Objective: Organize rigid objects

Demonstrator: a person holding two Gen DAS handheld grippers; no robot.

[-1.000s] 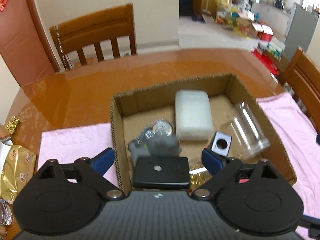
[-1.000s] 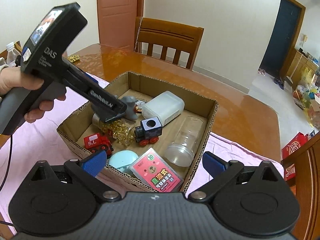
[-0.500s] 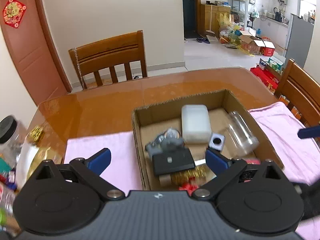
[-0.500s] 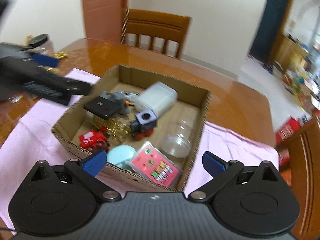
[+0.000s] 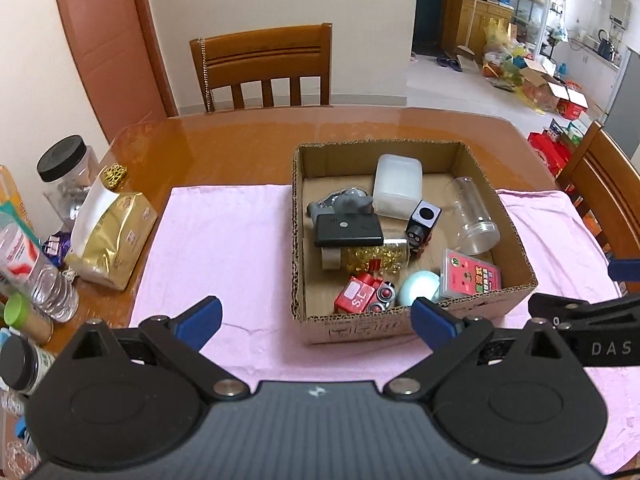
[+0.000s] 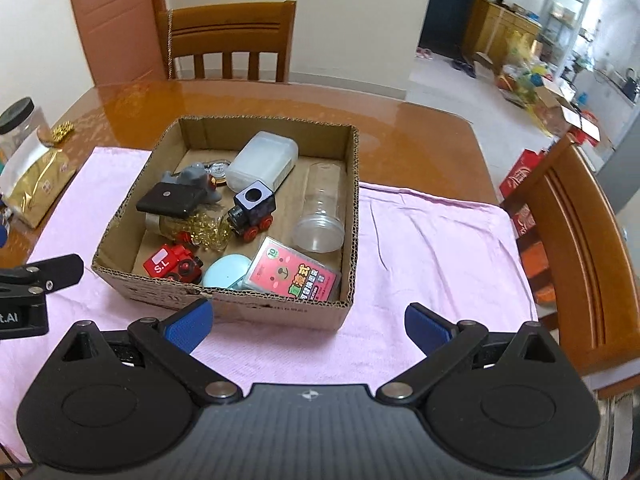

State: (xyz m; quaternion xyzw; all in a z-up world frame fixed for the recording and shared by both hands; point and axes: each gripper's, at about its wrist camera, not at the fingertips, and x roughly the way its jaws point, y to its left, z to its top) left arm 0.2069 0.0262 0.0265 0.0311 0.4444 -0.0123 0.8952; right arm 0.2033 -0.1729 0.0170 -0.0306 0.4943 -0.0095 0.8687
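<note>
Both grippers hang back from a cardboard box [image 5: 416, 320] set on a pink cloth [image 5: 224, 240] on the counter [image 5: 240, 140]. The left gripper [image 5: 316, 316], which a second ago reached low into the box over a black case [image 5: 348, 231], has pulled up and away, its jaws spread wide with nothing between them; the case now lies on a jar of gold beads [image 5: 376, 256]. The right gripper [image 6: 308, 322] also stands with jaws apart and empty. Toy trains, a white container [image 6: 264, 160], a clear cup [image 6: 322, 216] and a card pack [image 6: 296, 276] all rest inside the box, so the sorting looks close to done.
</note>
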